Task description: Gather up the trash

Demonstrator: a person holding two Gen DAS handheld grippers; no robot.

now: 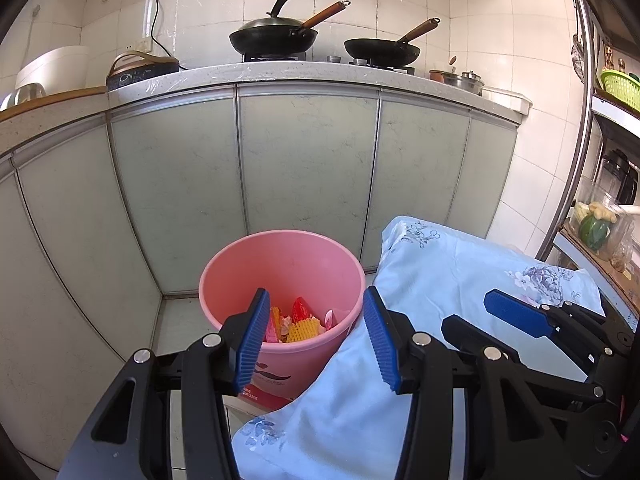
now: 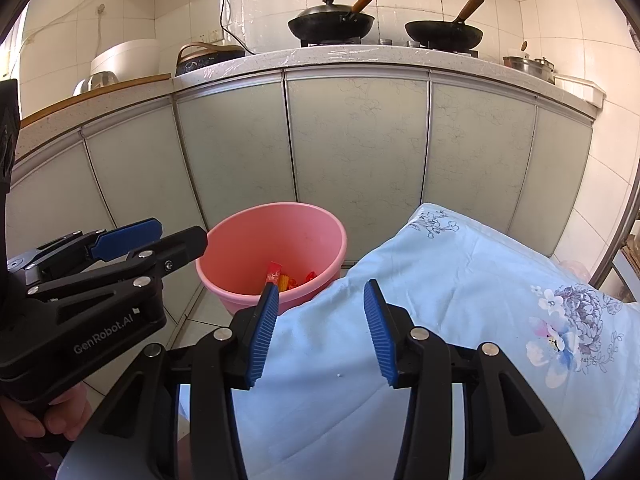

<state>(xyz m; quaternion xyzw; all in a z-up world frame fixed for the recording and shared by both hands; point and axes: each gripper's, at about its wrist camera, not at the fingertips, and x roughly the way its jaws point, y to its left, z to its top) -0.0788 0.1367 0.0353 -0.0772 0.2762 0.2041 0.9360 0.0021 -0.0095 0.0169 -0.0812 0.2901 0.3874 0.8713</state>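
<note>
Left wrist view: trash [image 1: 298, 326] lies in the pink bucket [image 1: 248, 258] on the floor, beside a blue-clothed surface [image 1: 448, 272]. The left gripper [image 1: 316, 338] hangs over the bucket, fingers released, grasping nothing. The right gripper [image 2: 320, 332] is over the cloth, fingers likewise released.

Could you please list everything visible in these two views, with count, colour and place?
bucket: one, pink, on the floor before the cabinets
wrappers: several, red, orange and yellow, inside the bucket
cloth: one, pale blue with flowers, right of the bucket
woks: two, black, on the stove
cabinet doors: several, grey-green, below the counter
green basket: one, on the right shelf
left gripper: black, blue pads, open
right gripper: black, blue pads, open
</note>
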